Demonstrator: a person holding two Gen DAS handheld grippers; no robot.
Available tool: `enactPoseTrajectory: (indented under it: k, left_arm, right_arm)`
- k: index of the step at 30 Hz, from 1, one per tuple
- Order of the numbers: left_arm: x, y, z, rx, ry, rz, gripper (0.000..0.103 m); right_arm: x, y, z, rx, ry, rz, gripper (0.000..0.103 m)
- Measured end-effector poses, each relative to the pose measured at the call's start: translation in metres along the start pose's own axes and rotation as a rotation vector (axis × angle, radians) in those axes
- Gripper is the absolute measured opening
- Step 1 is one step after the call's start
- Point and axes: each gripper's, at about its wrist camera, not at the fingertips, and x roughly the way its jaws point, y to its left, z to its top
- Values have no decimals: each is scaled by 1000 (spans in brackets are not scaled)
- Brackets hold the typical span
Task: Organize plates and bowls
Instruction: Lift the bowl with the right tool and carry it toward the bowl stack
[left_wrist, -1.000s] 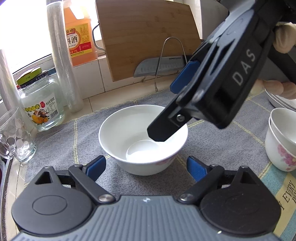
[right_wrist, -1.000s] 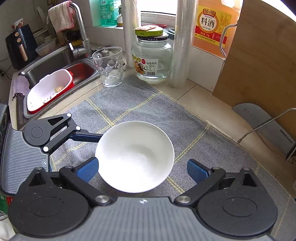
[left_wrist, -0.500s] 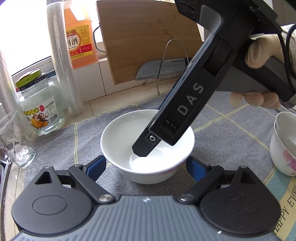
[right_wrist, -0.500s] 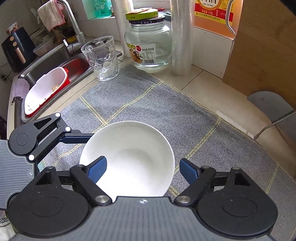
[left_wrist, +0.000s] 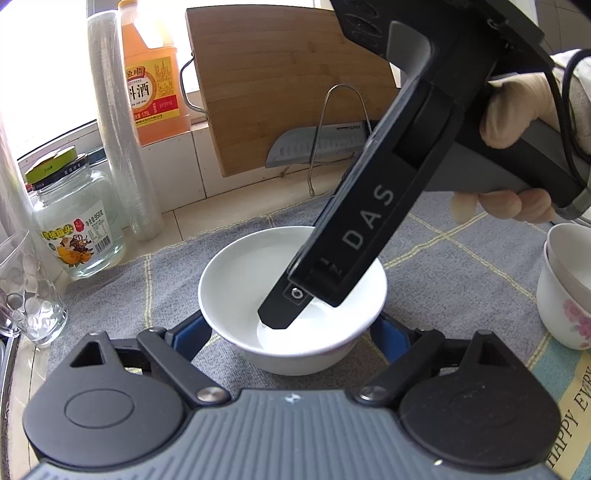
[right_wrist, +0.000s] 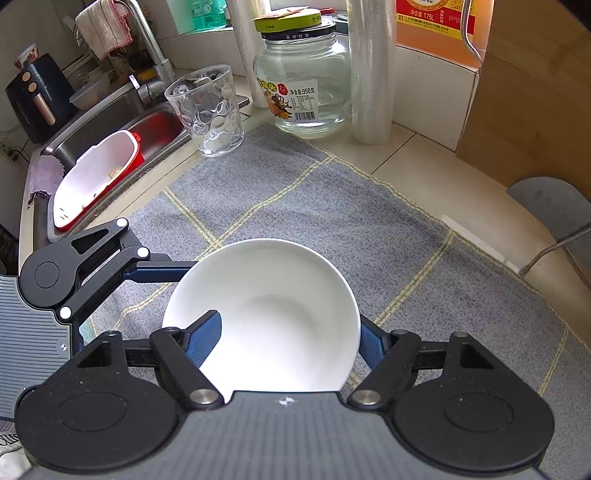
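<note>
A white bowl (left_wrist: 236, 280) sits on the grey checked mat (left_wrist: 110, 295); it also shows in the right wrist view (right_wrist: 273, 295). My left gripper (left_wrist: 291, 336) is open, one blue finger on each side of the bowl's base. My right gripper (right_wrist: 291, 336) is open and comes down from above: its left finger (right_wrist: 205, 334) is inside the bowl, its right finger (right_wrist: 371, 349) outside the rim. In the left wrist view the right gripper's finger (left_wrist: 284, 310) reaches into the bowl. Stacked white flowered bowls (left_wrist: 565, 291) stand at the right.
A glass jar (left_wrist: 74, 221), a tumbler (left_wrist: 22, 291), a plastic cup stack (left_wrist: 122, 147), an orange bottle (left_wrist: 155, 74), a cutting board (left_wrist: 288, 81) and a cleaver (left_wrist: 317, 147) line the back. A sink (right_wrist: 122, 122) with a red-and-white basin (right_wrist: 92, 177) lies left of the mat.
Both grippers have closed in on the bowl. The right gripper tipped steeper and lowered, so one finger now sits inside the bowl and the other outside its rim.
</note>
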Motion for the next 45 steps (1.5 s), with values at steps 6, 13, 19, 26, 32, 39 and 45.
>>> enactPoseTrajectory:
  k: [6,13,19,26,32,39,45]
  left_arm:
    - [-1,1,1,-10,4,-3,92]
    - [-8,-1,2,-5,6,-5,92]
    - [-23,-3,1,10,10,-4,92]
    - [-45,-8,1,15,13,-9,92]
    - [-65,-25,6,26,8,-16,92]
    - [-87,-50,8,39,11,-22,92]
    - [-103,-69,11,40,16,-31,92]
  right_arm:
    - [0,0,0,10,-2,3,82]
    - [-6,5,-4,17,-4,13,82]
    - [-21,16,-9,11,-27,31,82]
    - [-47,30,-22,-5,-67,48,82]
    - [-70,39,-38,-19,-89,60,82]
    - [-96,51,-66,-45,-113,67,82]
    - [-118,54,-88,-59,-123,75,82]
